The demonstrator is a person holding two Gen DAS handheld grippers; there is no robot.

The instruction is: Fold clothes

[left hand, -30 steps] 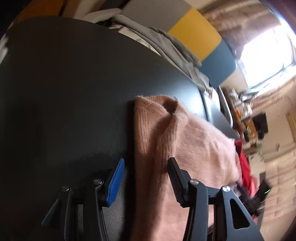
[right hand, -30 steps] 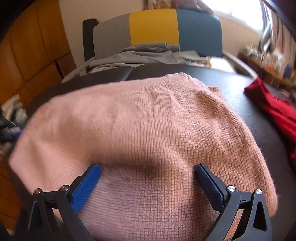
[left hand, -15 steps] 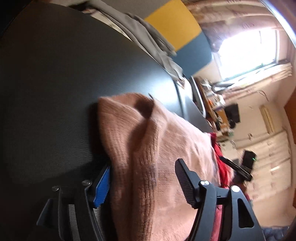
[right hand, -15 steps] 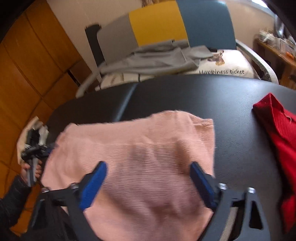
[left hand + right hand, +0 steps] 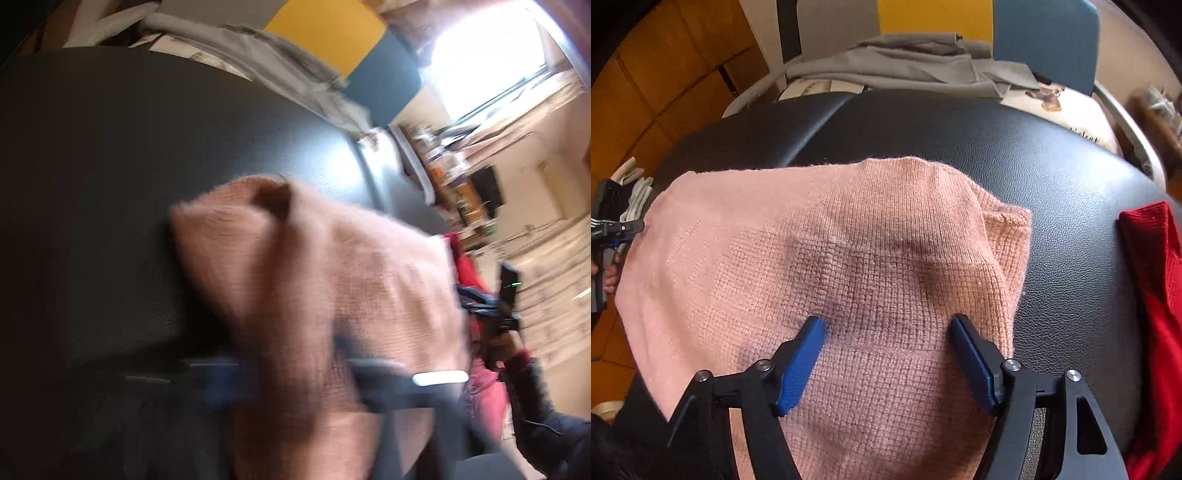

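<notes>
- The pink knit sweater [image 5: 827, 258] is lying on the black worktop [image 5: 1052, 177], directly ahead of the right hand-held gripper [image 5: 888, 332], whose fingers are spreading wide over it.
- Its long axis is running left to right.
- The left hand-held gripper [image 5: 291, 373] is blurring; probably pinching the sweater's left edge, though I cannot tell.
- The knit is looking soft and doubled over.

A black leather-like table top [image 5: 1052, 155] fills the foreground, with a chair [image 5: 1045, 33] behind it whose backrest has grey, yellow and blue panels. Orange-brown wood panelling [image 5: 665, 74] covers the wall to the left. A bright window [image 5: 491, 62] glares above cluttered shelves [image 5: 454, 173], which are blurred.
</notes>
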